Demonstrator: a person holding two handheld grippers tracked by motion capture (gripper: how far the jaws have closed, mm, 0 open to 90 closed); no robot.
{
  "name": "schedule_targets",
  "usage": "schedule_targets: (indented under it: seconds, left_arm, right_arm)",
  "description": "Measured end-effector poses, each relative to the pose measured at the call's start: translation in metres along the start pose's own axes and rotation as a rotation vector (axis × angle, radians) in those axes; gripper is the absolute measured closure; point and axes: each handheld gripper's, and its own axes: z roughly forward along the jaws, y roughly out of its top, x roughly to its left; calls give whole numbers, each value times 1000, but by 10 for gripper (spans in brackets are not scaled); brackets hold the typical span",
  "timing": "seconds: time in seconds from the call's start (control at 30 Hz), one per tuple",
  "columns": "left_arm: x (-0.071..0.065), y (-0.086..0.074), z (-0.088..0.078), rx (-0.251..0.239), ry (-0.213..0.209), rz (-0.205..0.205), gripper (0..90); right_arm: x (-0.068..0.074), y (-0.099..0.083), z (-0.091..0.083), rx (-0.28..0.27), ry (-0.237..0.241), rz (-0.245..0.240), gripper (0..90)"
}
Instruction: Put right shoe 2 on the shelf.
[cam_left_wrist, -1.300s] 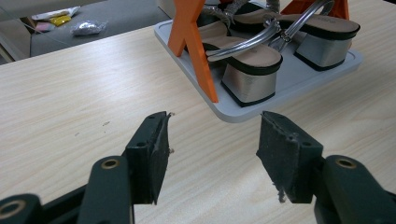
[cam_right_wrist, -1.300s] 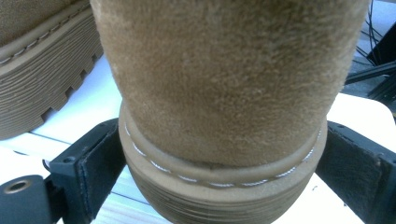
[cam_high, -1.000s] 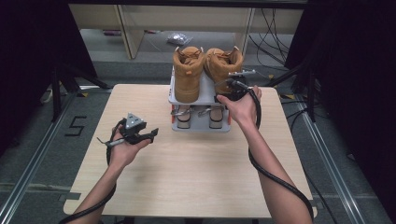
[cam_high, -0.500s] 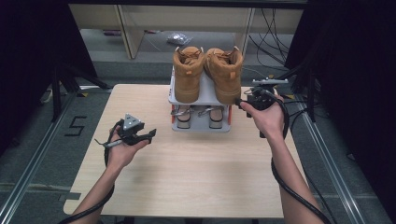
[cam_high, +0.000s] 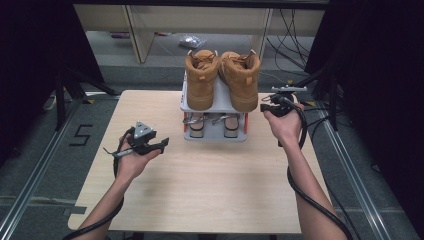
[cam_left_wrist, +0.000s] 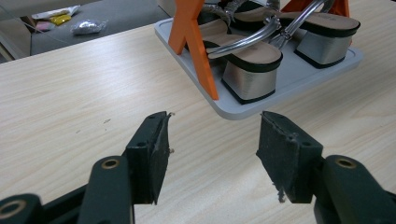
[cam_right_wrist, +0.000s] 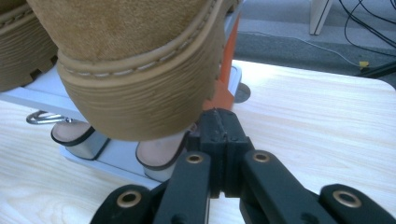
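Wooden table (cam_high: 200, 190) carries a grey 2-tier shoe rack (cam_high: 215, 134) with orange uprights at its far middle. Top shelf: 2 tan boots (cam_high: 222, 77) side by side, heels toward the person. Bottom tray: 2 silver-heeled sandals (cam_left_wrist: 261, 56) with metal straps.

Right gripper (cam_right_wrist: 219, 126) sits just beside the rack's right end, below the right boot's heel; jaws have just been closing and now meet pad to pad, nothing between them.

Left gripper (cam_left_wrist: 212, 144) is held over bare tabletop, left of the rack and apart from it; jaws stand well apart, holding nothing, aimed at the tray's near corner.
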Motion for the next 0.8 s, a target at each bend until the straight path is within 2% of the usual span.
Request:
schedule_targets:
  seconds: [0.03,0.07,0.1,0.17,0.23,0.27,0.3,0.37,0.53,0.67,0.7,0.73,0.8]
  left_arm:
    - [0,0,0,-1,1,-2,425]
    - [1,-1,0,1,1,0,425]
    - [1,-1,-1,2,1,1,425]
    - [1,-1,-2,1,2,-1,426]
    - [1,-1,-1,0,3,-3,426]
    - [1,0,-1,3,7,-2,426]
    - [1,0,-1,0,3,-3,426]
    - [0,1,-1,3,4,1,426]
    - [1,1,-1,0,5,0,426]
    - [0,0,0,1,2,0,426]
    - [0,0,0,1,1,0,426]
    - [0,0,0,0,2,-3,426]
    - [0,0,0,2,3,-2,426]
  right_arm:
    - [2,1,1,-2,4,-3,900]
    - [6,1,1,5,5,17,900]
    - [7,2,2,0,1,-11,900]
    - [12,4,2,11,-21,-3,900]
    - [12,4,2,10,-14,-2,900]
    - [12,5,3,3,-9,-23,900]
    - [15,5,3,4,-5,-3,900]
    - [22,7,6,13,3,2,900]
    - [26,9,9,18,7,-34,900]
    - [27,10,11,5,-5,-28,900]
    - [27,11,10,5,-14,-44,900]
    - [28,11,11,11,-8,-25,900]
    - [27,12,10,14,-16,-46,900]
